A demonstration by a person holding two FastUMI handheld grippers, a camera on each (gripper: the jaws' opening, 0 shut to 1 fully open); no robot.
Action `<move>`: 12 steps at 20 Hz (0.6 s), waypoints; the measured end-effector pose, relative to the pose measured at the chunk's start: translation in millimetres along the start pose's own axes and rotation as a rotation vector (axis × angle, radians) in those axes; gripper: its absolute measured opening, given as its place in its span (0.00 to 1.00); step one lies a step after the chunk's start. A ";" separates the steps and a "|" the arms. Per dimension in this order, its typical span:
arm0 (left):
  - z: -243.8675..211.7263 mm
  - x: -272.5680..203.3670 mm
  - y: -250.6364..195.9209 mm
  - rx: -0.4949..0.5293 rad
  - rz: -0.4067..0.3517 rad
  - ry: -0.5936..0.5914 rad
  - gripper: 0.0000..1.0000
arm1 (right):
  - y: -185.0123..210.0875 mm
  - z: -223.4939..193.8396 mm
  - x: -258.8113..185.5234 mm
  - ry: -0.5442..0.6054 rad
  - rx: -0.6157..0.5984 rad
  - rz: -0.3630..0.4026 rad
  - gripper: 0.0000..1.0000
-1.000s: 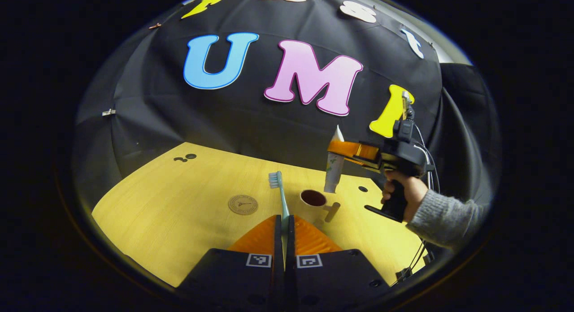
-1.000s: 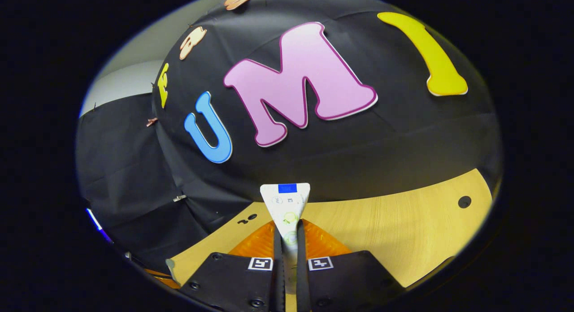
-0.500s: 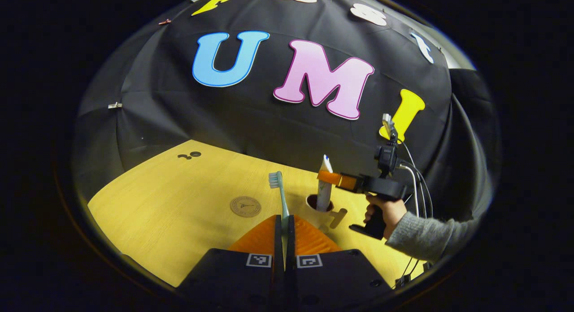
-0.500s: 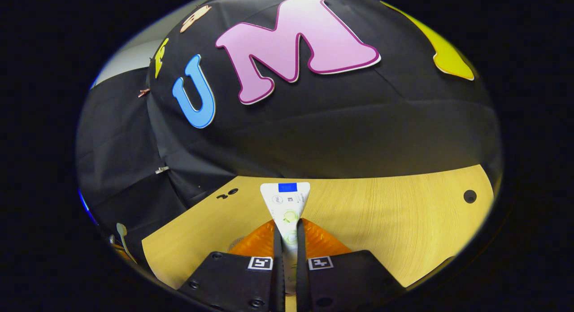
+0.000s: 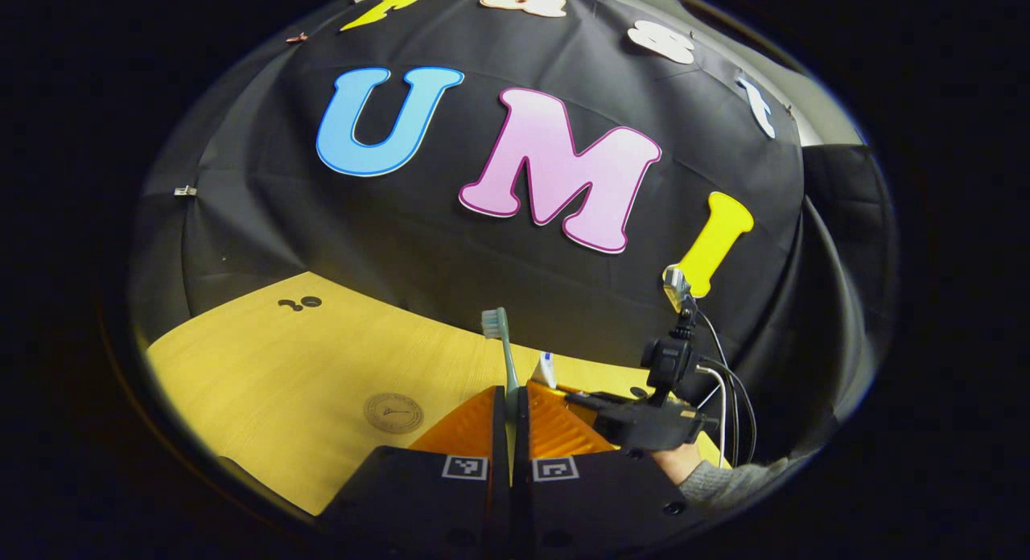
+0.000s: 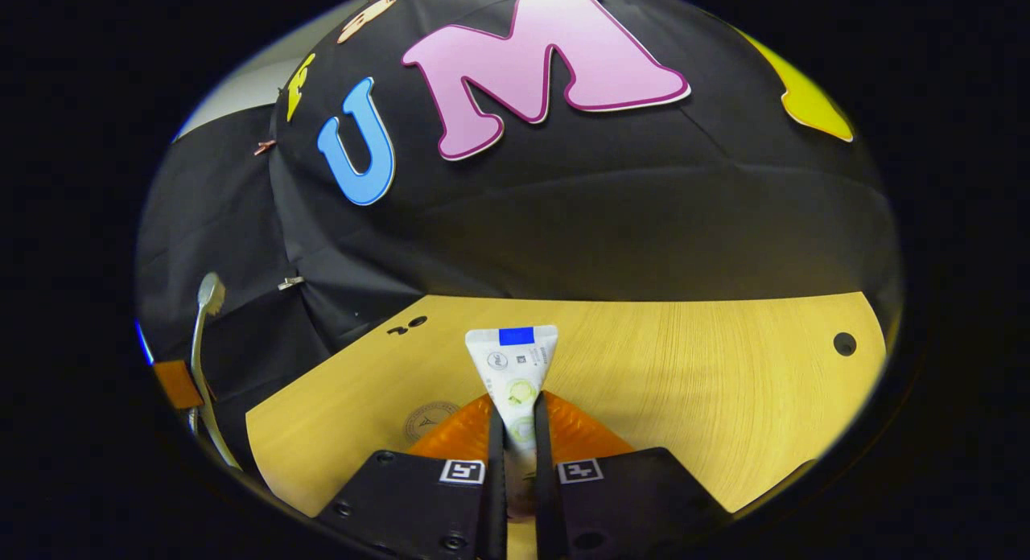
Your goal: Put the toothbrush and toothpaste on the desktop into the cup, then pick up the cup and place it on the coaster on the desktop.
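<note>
The left gripper (image 5: 510, 403) clamps the toothbrush (image 5: 500, 343) upright, bristles up, presumably ready for the cup. Beyond, the right gripper (image 6: 519, 419) pinches the toothpaste (image 6: 515, 367) upright, likely lowering it in. The coaster (image 5: 393, 413) lies near left.

Ahead of the left claw (image 5: 511, 399) the desk (image 5: 265, 359) lies open on its left side, with only the flat coaster (image 5: 393, 413) near the claw and two small holes (image 5: 299, 303) far back by the cloth wall (image 5: 386, 222). To its right, the right claw (image 5: 591, 399) and the hand holding it crowd close beside it. From the right gripper view, bare desk spreads wide to the right up to the wall; the toothbrush (image 6: 201, 359) stands upright at far left.
</note>
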State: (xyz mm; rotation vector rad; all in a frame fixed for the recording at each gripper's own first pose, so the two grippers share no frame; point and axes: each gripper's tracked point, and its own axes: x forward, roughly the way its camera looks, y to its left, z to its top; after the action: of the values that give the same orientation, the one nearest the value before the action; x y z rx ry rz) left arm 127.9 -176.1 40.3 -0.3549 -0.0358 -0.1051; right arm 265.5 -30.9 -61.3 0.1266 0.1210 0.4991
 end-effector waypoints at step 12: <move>25.0 55.7 -3.6 -0.080 -0.016 -0.099 0.06 | -19.6 28.4 -54.0 -0.090 0.149 -0.008 0.61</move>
State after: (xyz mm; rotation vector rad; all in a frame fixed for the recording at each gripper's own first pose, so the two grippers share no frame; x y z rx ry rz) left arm 182.4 -176.1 68.0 -0.4399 -0.1321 -0.1046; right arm 231.8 -76.7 -31.7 0.2936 0.0703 0.4759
